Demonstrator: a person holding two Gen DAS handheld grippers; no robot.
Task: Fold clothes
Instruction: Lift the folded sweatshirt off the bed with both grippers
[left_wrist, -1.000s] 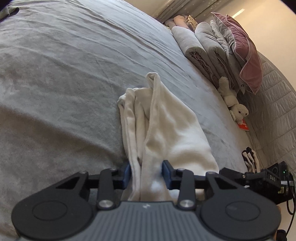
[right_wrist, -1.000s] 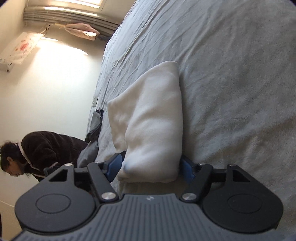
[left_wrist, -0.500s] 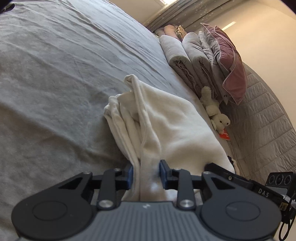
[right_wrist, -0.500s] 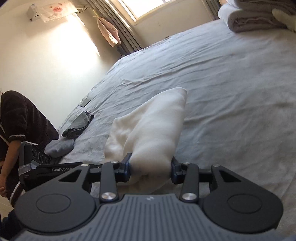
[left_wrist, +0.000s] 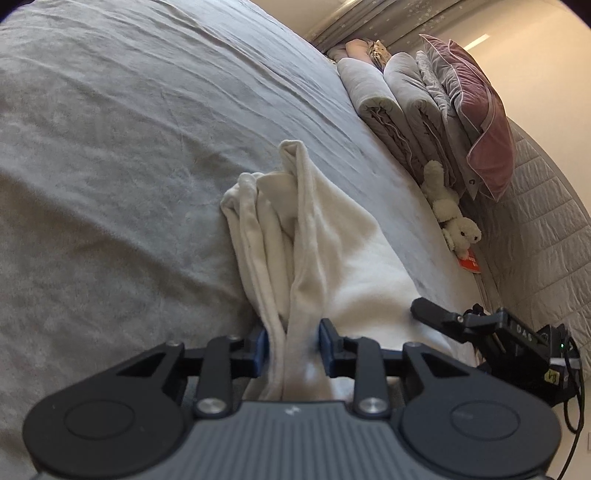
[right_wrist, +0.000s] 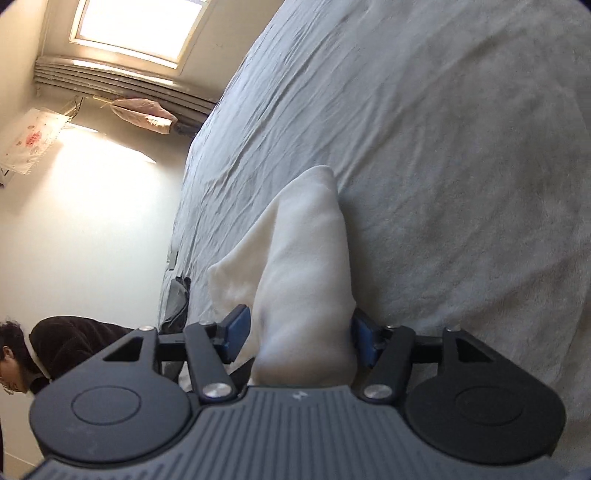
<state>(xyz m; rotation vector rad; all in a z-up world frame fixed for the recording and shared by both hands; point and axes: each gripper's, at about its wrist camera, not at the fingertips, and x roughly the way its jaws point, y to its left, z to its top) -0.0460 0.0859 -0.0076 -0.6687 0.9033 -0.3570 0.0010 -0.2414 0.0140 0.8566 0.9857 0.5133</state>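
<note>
A white garment (left_wrist: 332, 251) lies folded in a thick bundle on the grey bed (left_wrist: 110, 147). My left gripper (left_wrist: 293, 347) is shut on its near edge, with layers of cloth bunched between the blue pads. One of the right gripper's fingers (left_wrist: 430, 314) rests at the bundle's right side. In the right wrist view the white garment (right_wrist: 306, 266) runs between the fingers of my right gripper (right_wrist: 300, 338). These stand open, and the left pad is a little clear of the cloth. The grey bed (right_wrist: 461, 147) stretches beyond.
Folded quilts and a pink pillow (left_wrist: 461, 103) are stacked against the quilted headboard (left_wrist: 535, 240), with a plush toy (left_wrist: 450, 218) below them. A person in a dark top (right_wrist: 66, 339) bends beside the bed. Dark clothes (right_wrist: 177, 302) lie at the bed's edge.
The right gripper's fingers have spread wider than half a second ago and its view has tilted. The left gripper keeps its hold; the bundle has hardly moved.
</note>
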